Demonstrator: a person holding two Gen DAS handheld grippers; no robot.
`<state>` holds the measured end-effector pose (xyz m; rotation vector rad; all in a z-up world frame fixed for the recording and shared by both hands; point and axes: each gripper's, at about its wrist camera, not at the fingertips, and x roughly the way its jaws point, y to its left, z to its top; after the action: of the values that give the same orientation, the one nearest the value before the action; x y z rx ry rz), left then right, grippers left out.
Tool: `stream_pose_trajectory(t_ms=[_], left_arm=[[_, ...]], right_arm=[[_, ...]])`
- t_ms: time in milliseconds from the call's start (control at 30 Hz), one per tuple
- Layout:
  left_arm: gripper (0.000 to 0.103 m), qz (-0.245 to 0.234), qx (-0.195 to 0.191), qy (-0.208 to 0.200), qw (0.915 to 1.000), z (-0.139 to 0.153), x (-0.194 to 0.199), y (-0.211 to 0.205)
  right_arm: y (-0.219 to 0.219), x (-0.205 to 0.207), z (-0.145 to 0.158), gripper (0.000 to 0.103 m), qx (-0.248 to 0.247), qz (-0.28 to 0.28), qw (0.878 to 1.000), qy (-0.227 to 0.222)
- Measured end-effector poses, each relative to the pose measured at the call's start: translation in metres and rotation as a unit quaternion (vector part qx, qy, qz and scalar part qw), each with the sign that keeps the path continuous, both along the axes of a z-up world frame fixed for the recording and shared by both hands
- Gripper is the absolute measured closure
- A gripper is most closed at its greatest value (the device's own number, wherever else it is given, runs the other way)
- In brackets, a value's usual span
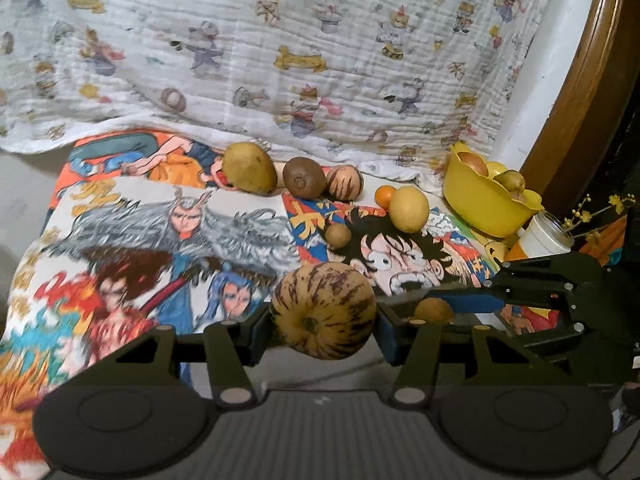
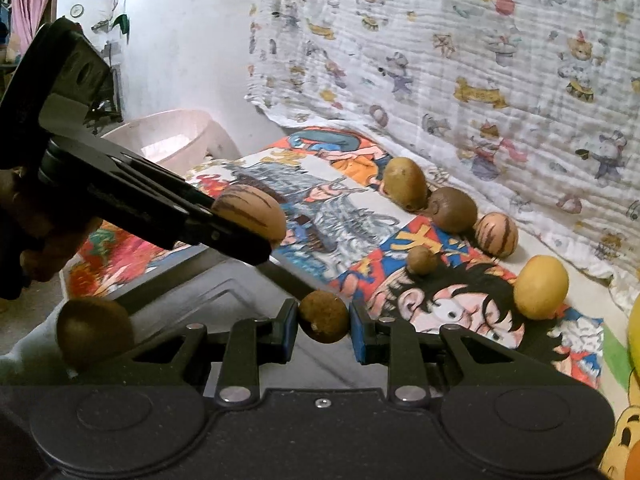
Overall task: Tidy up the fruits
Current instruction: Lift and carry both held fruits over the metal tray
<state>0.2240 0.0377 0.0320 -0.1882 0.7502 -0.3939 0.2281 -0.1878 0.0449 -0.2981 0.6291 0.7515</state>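
Bright cartoon-printed cloth (image 1: 240, 216) spread under the fruit, large yellow brush-style characters on its blue and red panel, blurred, not legible, no other readable text, label, brand or number anywhere

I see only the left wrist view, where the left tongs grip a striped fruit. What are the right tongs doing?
Observer: The right tongs are shut on a small round brown fruit, with a pad on each side of it.
Reviewer: Is there anything left of my frame?
Observer: A pale pink basin stands past the far end of the printed mat.
Reviewer: Is there any fruit I miss?
Observer: A fuzzy brown fruit shows low on the left of the right wrist view, apart from the others.
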Motion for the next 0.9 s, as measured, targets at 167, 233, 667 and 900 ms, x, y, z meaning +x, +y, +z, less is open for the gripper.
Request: stream_pose_trajectory(t_ms=[167,233,667,900], left_arm=[[0.045,0.013,-0.007,0.009,0.9999,-0.006,-0.021,0.010],[0.045,0.017,-0.010,0.014,0.9997,-0.009,-0.027,0.013],[0.045,0.016,-0.005,0.037,0.9992,-0.020,-0.046,0.022],[0.045,0.007,0.000,0.039,0.9992,-0.021,-0.047,0.021]], right_arm=[[0.002,-0.014,-0.006,0.074,0.003,0.008,1.000,0.017],[0.003,-0.019,-0.008,0.074,0.002,0.013,1.000,0.023],[0.013,-0.033,-0.020,0.074,-0.003,0.039,0.998,0.053],[0.016,-0.034,-0.026,0.074,-0.008,0.042,0.997,0.063]])
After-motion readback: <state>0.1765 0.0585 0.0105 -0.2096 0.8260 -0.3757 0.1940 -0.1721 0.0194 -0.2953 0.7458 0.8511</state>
